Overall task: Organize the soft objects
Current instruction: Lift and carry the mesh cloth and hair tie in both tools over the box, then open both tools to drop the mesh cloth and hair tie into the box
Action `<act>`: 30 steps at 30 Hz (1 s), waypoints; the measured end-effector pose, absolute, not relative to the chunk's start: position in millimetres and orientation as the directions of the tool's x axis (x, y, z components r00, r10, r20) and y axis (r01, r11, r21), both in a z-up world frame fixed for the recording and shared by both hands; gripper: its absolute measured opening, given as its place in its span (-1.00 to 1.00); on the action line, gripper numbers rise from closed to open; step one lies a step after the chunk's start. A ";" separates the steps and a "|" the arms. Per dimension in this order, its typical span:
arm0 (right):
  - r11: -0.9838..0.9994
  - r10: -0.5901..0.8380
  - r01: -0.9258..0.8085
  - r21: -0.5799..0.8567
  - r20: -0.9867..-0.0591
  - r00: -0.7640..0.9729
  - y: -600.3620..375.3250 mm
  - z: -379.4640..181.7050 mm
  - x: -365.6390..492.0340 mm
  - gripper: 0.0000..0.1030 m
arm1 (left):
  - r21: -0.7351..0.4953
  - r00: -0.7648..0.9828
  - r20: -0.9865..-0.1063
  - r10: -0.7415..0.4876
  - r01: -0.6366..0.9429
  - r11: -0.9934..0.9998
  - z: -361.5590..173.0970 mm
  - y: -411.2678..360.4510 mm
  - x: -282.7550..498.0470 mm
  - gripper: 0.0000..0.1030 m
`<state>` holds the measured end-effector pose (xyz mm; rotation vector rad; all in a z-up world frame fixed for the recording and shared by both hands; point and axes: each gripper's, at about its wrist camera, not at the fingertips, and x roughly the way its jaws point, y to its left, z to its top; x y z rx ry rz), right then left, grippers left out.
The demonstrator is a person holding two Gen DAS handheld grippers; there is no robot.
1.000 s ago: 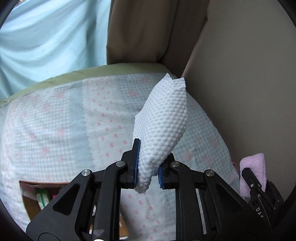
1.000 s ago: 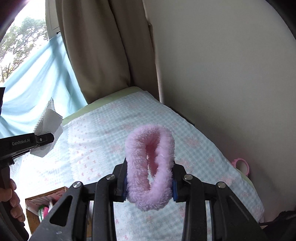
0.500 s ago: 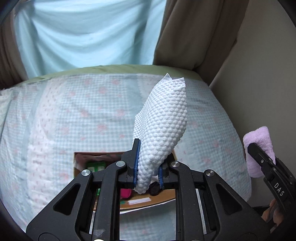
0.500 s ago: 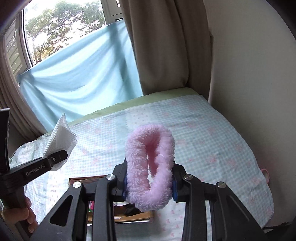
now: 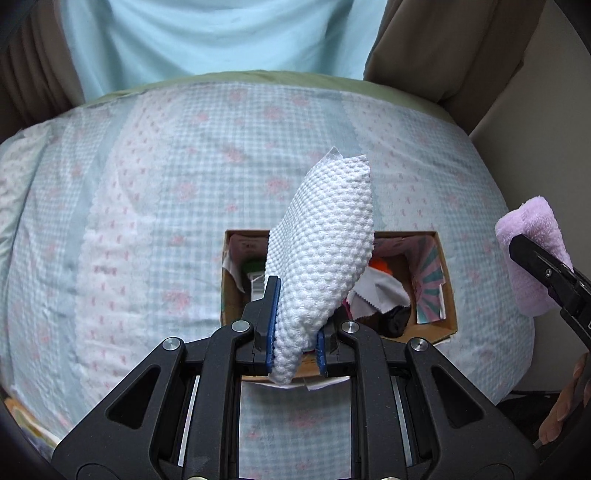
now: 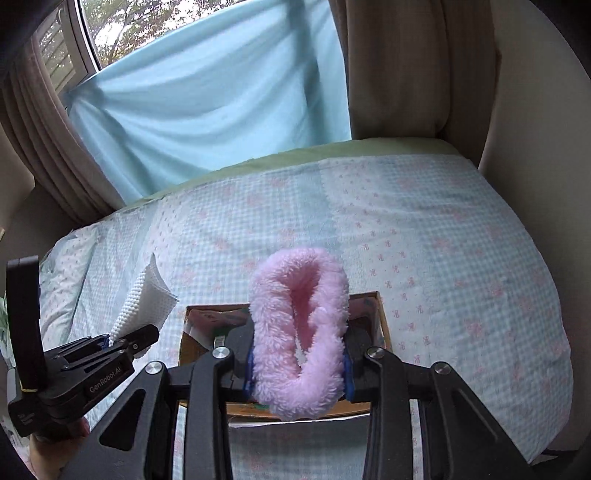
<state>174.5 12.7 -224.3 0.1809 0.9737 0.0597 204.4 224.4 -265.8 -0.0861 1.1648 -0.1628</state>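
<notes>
You're looking down at a bed (image 6: 443, 236) under a pale blue checked cover with small pink motifs; a green sheet (image 6: 295, 157) shows along its far edge. Beyond the bed a light blue cloth (image 6: 207, 96) hangs across a window (image 6: 110, 29), with trees and daylight showing above it. Beige curtains (image 6: 406, 66) hang either side of the cloth. To the right of the bed stands a plain cream wall (image 6: 535, 92).
</notes>
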 end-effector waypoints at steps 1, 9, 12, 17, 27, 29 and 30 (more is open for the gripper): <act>0.984 0.135 0.022 0.176 -0.824 0.550 14.9 -230.7 175.9 -0.39 | -0.151 0.370 -0.913 -0.172 0.085 0.985 -274.1 222.9 205.0 -0.73; 0.989 0.133 0.007 0.150 -0.900 0.416 17.9 -289.4 194.4 -0.39 | -0.151 0.248 -0.952 -0.178 0.127 0.980 -332.3 193.9 219.1 -0.73; 0.989 0.125 0.029 0.146 -0.919 0.373 10.5 -311.6 204.7 -0.39 | -0.128 0.219 -0.963 -0.157 0.142 0.982 -351.1 178.5 232.9 -0.73; 0.981 0.147 0.073 0.178 -0.937 0.318 -3.4 -343.7 225.7 -0.39 | -0.098 0.185 -0.975 -0.122 0.134 0.986 -372.5 166.6 243.3 -0.73; 0.974 0.168 0.107 0.199 -0.955 0.244 -15.2 -362.4 246.6 1.00 | -0.083 0.155 -0.981 -0.114 0.197 0.977 -383.4 160.5 229.6 1.00; 0.972 0.174 0.113 0.204 -0.957 0.232 -17.4 -366.3 246.6 1.00 | -0.086 0.145 -0.983 -0.113 0.182 0.980 -387.0 162.8 226.7 1.00; 0.972 0.175 0.115 0.204 -0.958 0.227 -18.3 -368.4 247.0 1.00 | -0.086 0.139 -0.984 -0.111 0.173 0.981 -388.3 164.2 225.9 1.00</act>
